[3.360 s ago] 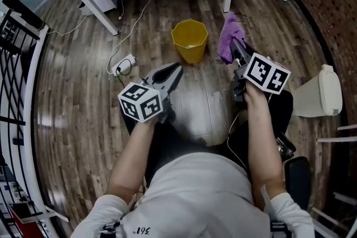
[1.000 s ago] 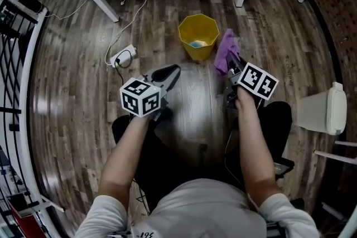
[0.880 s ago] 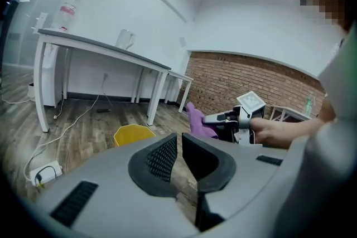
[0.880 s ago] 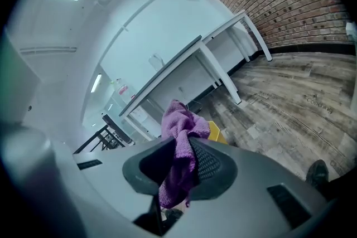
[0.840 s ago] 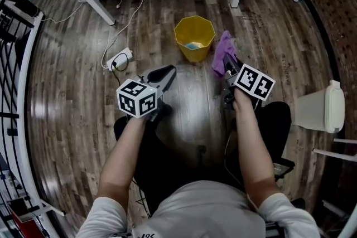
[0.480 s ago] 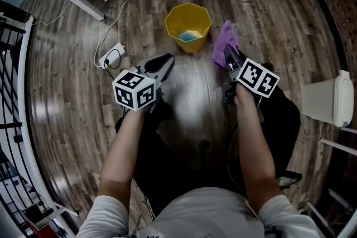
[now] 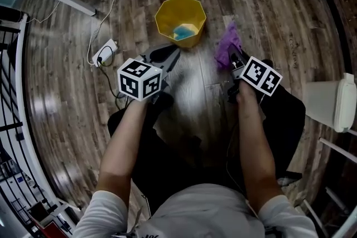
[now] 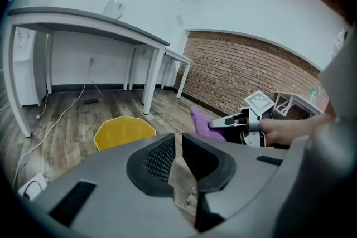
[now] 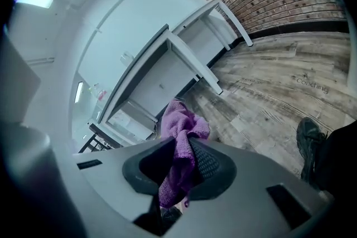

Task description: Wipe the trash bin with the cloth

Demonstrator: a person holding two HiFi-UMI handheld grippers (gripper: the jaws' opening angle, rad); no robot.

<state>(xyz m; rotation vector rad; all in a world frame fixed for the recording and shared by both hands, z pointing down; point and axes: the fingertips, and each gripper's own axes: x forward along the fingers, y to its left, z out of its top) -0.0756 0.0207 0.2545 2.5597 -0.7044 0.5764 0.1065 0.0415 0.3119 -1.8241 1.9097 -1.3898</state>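
My right gripper (image 7: 233, 54) is clamped on the purple cloth (image 7: 227, 44), which bunches up past the tips, while my left gripper (image 7: 170, 54) is pinched closed with nothing in it. The yellow trash bin (image 7: 166, 15) stands upright on the wood floor (image 7: 67, 92) just ahead of both, a bit nearer the left one, with something blue (image 7: 184, 32) lying in the bottom. Cloth isn't touching the bin tbh, it's up in the air just off to its right in the head view.
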